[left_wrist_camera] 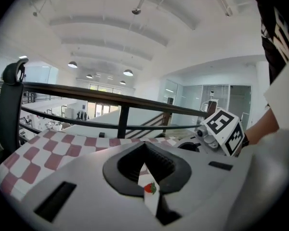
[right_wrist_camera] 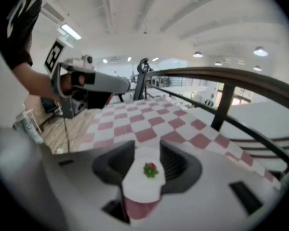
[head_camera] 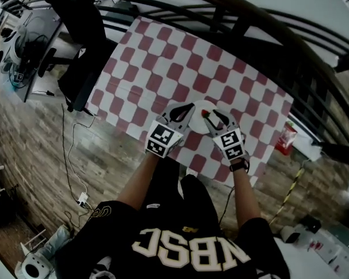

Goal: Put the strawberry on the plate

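A small red strawberry (right_wrist_camera: 150,169) with a green top lies on a white plate (right_wrist_camera: 140,189) on the red-and-white checked table (head_camera: 163,68). My right gripper (right_wrist_camera: 147,148) hangs just over it, open, one jaw on each side of the berry and neither pad touching it. In the head view the plate (head_camera: 199,124) sits near the table's front edge, between the right gripper (head_camera: 211,116) and the left gripper (head_camera: 185,112). In the left gripper view the left gripper (left_wrist_camera: 144,146) has its tips together, and the strawberry (left_wrist_camera: 151,188) shows through the slit below them.
A dark railing (head_camera: 267,34) runs along the table's far side. A black office chair (head_camera: 75,34) stands at the table's left end, with cables (head_camera: 70,156) on the wooden floor. A red packet (head_camera: 286,138) hangs off the table's right edge.
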`<state>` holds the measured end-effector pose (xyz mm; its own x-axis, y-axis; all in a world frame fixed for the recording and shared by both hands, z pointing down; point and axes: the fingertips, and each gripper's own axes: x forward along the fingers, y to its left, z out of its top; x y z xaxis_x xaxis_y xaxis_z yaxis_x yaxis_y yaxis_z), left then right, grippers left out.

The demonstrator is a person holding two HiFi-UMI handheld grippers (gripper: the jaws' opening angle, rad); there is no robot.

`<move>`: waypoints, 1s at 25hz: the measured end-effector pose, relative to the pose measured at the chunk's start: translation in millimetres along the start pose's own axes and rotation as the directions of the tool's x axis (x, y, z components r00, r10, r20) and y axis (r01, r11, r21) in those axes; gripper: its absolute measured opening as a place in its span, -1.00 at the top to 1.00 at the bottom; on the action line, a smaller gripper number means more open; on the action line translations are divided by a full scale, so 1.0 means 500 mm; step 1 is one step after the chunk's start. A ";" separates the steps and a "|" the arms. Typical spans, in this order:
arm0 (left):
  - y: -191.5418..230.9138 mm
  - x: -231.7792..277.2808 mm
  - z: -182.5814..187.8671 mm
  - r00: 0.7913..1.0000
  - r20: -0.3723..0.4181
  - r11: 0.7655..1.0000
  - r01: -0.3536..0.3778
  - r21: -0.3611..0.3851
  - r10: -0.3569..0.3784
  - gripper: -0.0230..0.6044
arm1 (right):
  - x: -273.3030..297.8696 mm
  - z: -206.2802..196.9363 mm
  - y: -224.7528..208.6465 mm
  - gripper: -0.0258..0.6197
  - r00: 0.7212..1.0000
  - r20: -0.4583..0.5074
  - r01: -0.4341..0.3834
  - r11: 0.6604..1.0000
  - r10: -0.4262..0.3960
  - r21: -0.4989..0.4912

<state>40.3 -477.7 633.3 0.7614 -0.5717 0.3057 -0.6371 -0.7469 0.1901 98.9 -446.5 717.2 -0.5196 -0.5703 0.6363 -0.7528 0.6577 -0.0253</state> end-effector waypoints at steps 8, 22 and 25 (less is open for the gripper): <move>-0.047 -0.090 0.234 0.981 0.169 0.995 -0.097 -0.014 0.098 0.88 | -0.206 0.248 0.003 0.69 0.936 0.325 0.080 0.981 -0.135 0.177; -0.281 -0.210 0.398 0.932 0.340 0.983 -0.164 0.085 0.126 0.88 | -0.559 0.352 0.022 0.86 0.749 0.565 0.248 0.937 -0.347 0.246; -0.322 -0.225 0.397 0.920 0.365 0.979 -0.186 0.085 0.143 0.88 | -0.596 0.340 0.047 0.86 0.736 0.581 0.261 0.938 -0.347 0.230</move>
<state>80.9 -360.5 382.9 0.6531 -0.7566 -0.0326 -0.7550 -0.6539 0.0500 167.1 -344.6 396.2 -0.3560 -0.9340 0.0294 -0.9342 0.3550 -0.0353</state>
